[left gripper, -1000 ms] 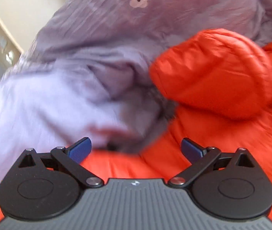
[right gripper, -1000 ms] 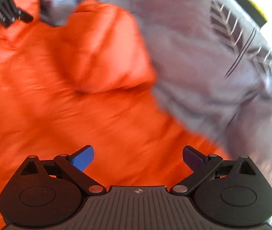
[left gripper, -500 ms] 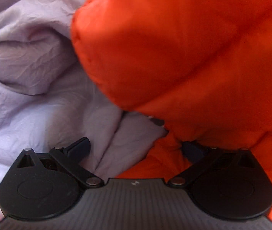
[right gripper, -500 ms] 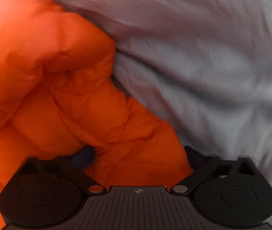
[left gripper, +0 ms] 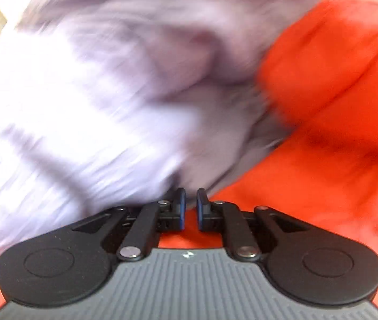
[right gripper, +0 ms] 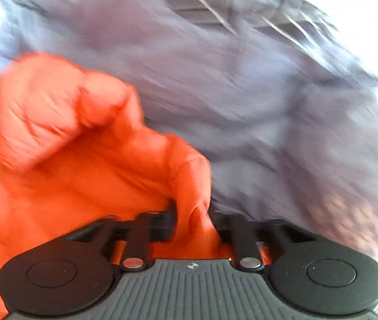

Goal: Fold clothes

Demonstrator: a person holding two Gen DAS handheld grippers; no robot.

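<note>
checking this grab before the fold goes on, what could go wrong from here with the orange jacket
1. The left hand-held gripper is closing with a thin gap and no visible cloth between its fingers, so it may have missed the orange jacket.
2. The right hand-held gripper pinches only a narrow bunched ridge while its jaws are opening; it could slip.
3. The lilac sheet lies against the jacket and might drag along.

Puffy orange jacket [right gripper: 55,160] crumpled, lying on lilac bedsheet [right gripper: 255,106].

Orange jacket [right gripper: 55,181] on, seemingly, lilac bedding [right gripper: 268,101].
</note>
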